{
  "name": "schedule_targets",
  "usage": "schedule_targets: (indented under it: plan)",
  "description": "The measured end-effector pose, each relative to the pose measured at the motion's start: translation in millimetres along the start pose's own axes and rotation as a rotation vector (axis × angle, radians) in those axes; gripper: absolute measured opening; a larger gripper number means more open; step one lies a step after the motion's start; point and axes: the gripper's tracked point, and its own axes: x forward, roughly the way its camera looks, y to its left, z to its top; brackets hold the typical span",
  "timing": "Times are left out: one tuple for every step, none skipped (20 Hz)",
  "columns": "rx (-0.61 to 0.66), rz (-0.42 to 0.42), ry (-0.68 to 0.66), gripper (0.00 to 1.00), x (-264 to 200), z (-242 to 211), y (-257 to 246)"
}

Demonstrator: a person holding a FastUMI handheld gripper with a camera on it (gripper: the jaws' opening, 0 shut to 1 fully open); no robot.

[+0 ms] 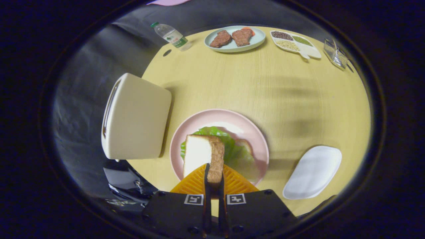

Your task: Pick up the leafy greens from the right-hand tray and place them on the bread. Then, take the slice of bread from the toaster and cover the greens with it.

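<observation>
Far ahead and to the left of our gripper (214, 176) a water bottle (171, 36) lies near the edge of the round yellow table (282, 96); nearer on the left stands the cream toaster (136, 116), just beside the pink plate (257, 136). Directly ahead, our fingers are closed on the slice of bread (202, 154), pinching its crusted edge so it stands upright over the plate; beneath it lie the leafy greens (232, 147), with the lower bread (245, 144) peeking out past them. We judge the slice light, soft and easily crushed; the firmer crust seems the right place to hold, with gentle pressure. To the right rests the white tray (313, 172), well apart from the plate; far beyond sit a plate of meat (234, 38) and a divided dish of grains (294, 43).
</observation>
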Motion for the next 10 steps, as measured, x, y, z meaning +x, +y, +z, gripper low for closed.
schedule_targets:
  plan:
    - [-0.029,-0.017,-0.005,0.16,2.8,-1.2,-3.2]
    - [-0.051,-0.031,-0.003,0.16,4.8,-2.2,-5.7]
    - [-0.065,-0.053,-0.004,0.16,6.9,-2.8,-9.9]
    - [-0.083,-0.063,-0.002,0.23,8.2,-3.2,-12.1]
    - [-0.093,-0.079,-0.007,0.30,9.1,-3.4,-15.6]
    - [-0.109,-0.084,-0.011,0.35,10.5,-3.3,-17.5]
    - [-0.125,-0.095,-0.020,0.41,10.9,-3.9,-19.2]
    - [-0.142,-0.113,-0.032,0.47,10.5,-3.3,-21.5]
    - [-0.169,-0.133,-0.049,0.53,9.7,-2.4,-23.7]
    - [-0.204,-0.166,-0.069,0.59,10.6,-0.6,-27.7]
